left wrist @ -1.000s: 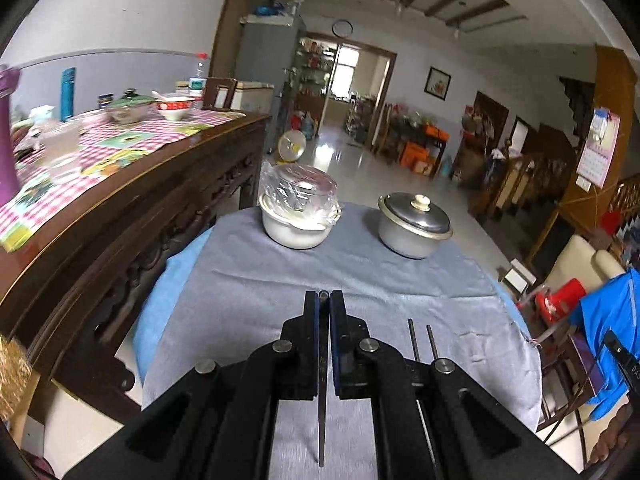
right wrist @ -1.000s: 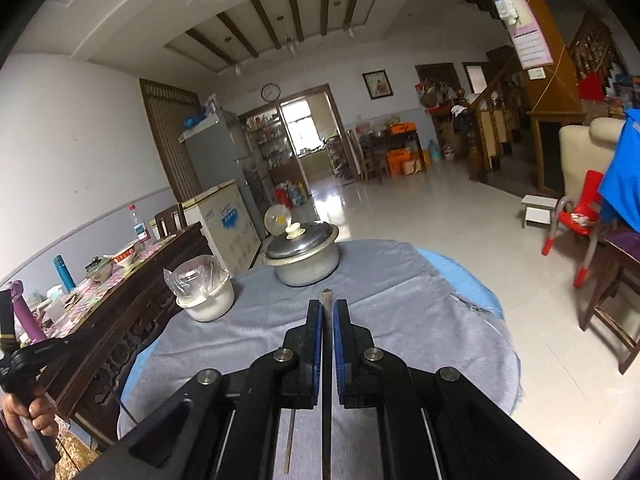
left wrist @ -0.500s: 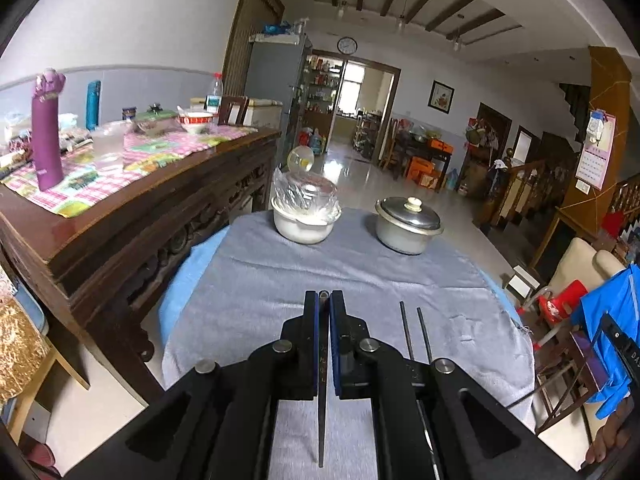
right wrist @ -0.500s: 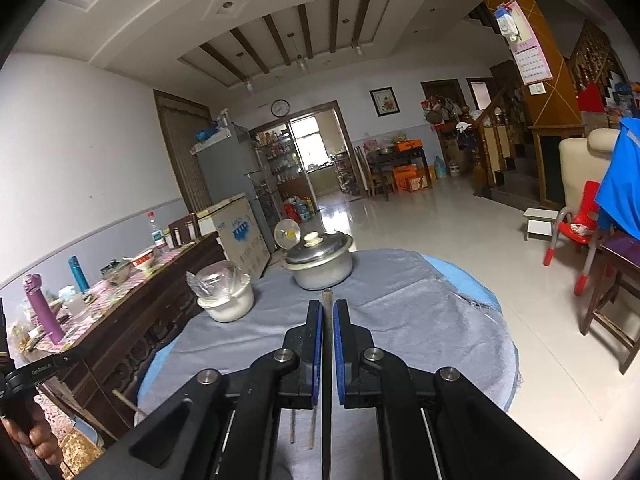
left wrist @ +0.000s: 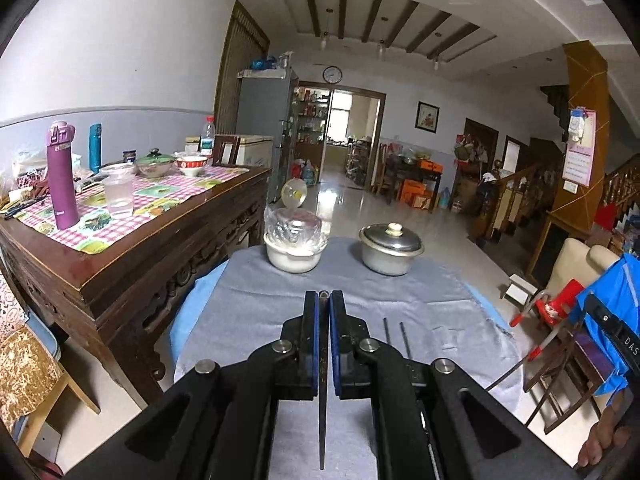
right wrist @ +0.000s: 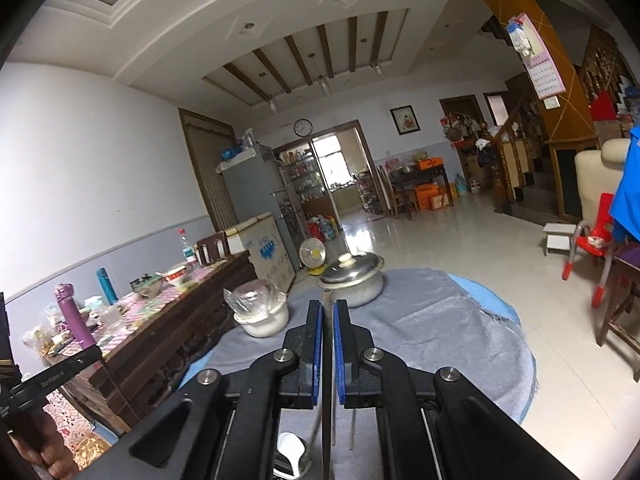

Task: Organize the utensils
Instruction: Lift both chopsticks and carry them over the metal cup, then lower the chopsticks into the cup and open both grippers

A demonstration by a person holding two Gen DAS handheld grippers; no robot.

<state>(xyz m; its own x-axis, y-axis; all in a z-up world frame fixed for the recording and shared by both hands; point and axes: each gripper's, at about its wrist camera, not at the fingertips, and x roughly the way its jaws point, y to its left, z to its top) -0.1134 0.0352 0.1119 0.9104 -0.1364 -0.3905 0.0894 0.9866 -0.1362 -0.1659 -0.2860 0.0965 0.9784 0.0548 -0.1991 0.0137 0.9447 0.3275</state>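
My left gripper [left wrist: 324, 300] is shut on a dark chopstick [left wrist: 322, 400] that runs back between its pads, held above the grey cloth [left wrist: 280, 312]. Two more dark chopsticks [left wrist: 394, 336] lie on the cloth just right of it. My right gripper [right wrist: 328, 308] is shut on a pale chopstick [right wrist: 327, 360], also held above the cloth [right wrist: 440, 328]. Under the right gripper a white spoon [right wrist: 290, 446] and thin sticks [right wrist: 353, 424] show on the cloth.
A white pot under plastic wrap [left wrist: 295, 246] and a lidded metal pot [left wrist: 390, 250] stand at the cloth's far edge. A dark wooden sideboard [left wrist: 120, 264] with bottles and bowls stands to the left. Chairs [right wrist: 592, 248] stand to the right.
Both grippers have risen and tilted upward, each still holding its chopstick. The table looks smaller and lower, and more ceiling shows. The spoon has come into the right wrist view.
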